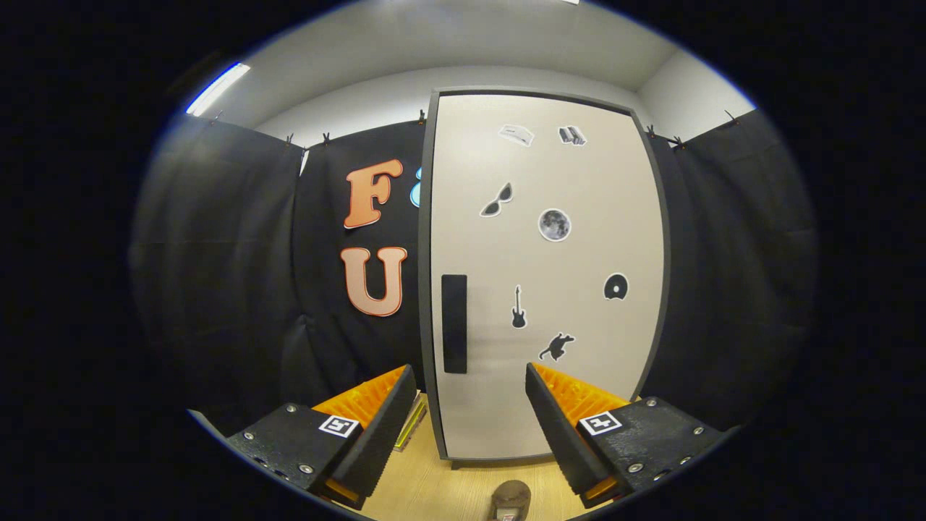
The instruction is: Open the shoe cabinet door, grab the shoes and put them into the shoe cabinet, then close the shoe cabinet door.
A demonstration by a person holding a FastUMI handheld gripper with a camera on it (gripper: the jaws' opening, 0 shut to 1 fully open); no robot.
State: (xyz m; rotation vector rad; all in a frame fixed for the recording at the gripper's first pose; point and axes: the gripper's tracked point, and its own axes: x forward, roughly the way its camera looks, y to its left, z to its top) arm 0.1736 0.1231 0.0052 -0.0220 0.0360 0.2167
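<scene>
booth, wood floor (434,492). shoe cabinet (542,289): door shut, dark handle (454,323) at its left edge, well beyond the fingers. shoe (511,499): on floor between the fingers, near. gripper (470,391): spread wide, empty. task status, judged: nothing done; opening, loading, closing remain.

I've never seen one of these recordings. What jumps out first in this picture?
The tall pale cabinet door stands shut straight ahead, dotted with small stickers such as a moon and a guitar, with a dark handle near its left edge. The tool is open, its two fingers spread wide in front of the door and touching nothing. On the wooden floor between the fingers lies a brown shoe.
</scene>
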